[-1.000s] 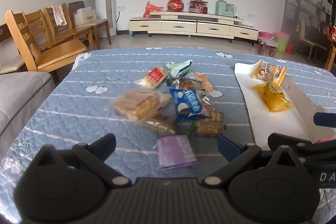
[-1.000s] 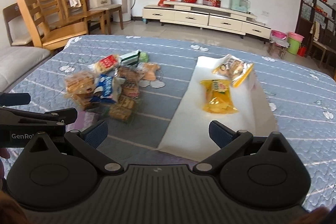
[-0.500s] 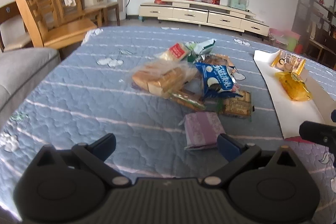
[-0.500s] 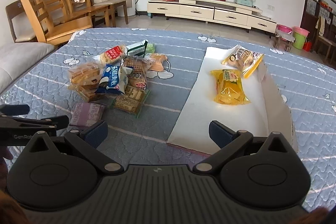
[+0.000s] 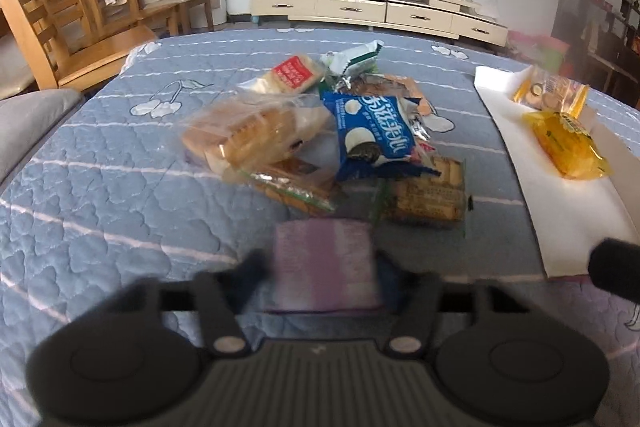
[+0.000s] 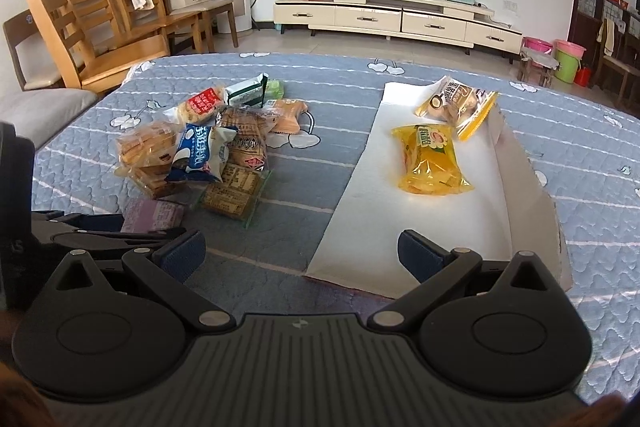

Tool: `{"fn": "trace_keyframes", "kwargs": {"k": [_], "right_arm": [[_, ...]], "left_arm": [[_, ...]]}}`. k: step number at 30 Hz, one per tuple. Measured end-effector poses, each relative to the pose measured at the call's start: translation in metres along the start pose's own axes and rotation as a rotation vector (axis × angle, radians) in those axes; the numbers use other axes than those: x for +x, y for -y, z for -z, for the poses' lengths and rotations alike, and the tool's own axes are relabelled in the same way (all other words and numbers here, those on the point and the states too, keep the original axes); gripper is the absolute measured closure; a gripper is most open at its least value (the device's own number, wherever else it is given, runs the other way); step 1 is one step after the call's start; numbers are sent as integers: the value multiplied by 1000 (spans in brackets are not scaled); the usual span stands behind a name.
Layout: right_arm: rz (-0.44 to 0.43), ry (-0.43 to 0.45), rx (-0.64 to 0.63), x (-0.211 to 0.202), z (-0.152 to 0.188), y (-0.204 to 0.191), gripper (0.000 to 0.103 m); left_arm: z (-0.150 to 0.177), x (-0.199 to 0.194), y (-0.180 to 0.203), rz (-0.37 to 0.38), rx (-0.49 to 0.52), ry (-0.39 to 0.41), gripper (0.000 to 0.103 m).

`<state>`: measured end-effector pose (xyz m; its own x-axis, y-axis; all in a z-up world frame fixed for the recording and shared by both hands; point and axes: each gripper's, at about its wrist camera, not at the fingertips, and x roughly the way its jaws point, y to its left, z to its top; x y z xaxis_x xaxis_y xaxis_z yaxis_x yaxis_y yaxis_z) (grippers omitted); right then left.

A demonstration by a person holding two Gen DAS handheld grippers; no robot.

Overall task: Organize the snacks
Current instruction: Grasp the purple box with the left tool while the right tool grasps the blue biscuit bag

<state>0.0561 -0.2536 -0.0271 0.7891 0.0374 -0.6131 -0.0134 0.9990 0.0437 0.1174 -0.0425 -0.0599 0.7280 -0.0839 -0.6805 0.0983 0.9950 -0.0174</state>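
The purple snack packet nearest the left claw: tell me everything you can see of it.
The purple snack packet is a small, flat, rectangular pouch of pale lilac wrapper with faint print, blurred in the left wrist view. It lies flat on the blue quilted cover, at the near edge of the snack pile, beside the clear packet of brown biscuits. The left claw has just been closing, and its fingers sit against the packet's two sides.

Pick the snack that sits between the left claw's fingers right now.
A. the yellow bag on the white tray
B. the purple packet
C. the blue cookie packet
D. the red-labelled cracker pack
B: in the left wrist view the purple packet fills the gap in the left claw, whose jaws have just been closing on it; the rest lie farther off.
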Motion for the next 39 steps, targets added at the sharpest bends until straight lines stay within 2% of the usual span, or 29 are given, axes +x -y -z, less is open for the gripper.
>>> {"fn": "trace_keyframes", "kwargs": {"k": [7, 12, 18, 21, 22, 23, 24, 25, 30, 39], "right_arm": [[-57, 18, -8, 17, -19, -16, 0], [-92, 20, -52, 50, -43, -44, 0], [-118, -46, -61, 99, -63, -72, 0], [-92, -83, -68, 118, -66, -80, 0], [-87, -95, -72, 124, -66, -82, 6], [-83, -104, -74, 128, -65, -84, 27], [-89, -113, -75, 132, -65, -85, 41], [-92, -118, -73, 135, -66, -87, 41], [-102, -82, -89, 119, -60, -83, 41], [-124, -1, -101, 46, -49, -62, 41]], "left_arm": [[6, -18, -20, -12, -12, 5, 57], [10, -37, -40, -25, -32, 38, 57], [9, -46, -58, -22, -71, 67, 57], [7, -48, -66, -30, -84, 85, 57], [6, -49, -68, -34, -86, 89, 57], [5, -49, -70, -33, -93, 93, 57], [5, -49, -72, -30, -101, 96, 57], [4, -49, -74, -31, -106, 99, 57], [2, -52, -76, -33, -118, 113, 57], [-1, -70, -68, -43, -104, 153, 57]]}}
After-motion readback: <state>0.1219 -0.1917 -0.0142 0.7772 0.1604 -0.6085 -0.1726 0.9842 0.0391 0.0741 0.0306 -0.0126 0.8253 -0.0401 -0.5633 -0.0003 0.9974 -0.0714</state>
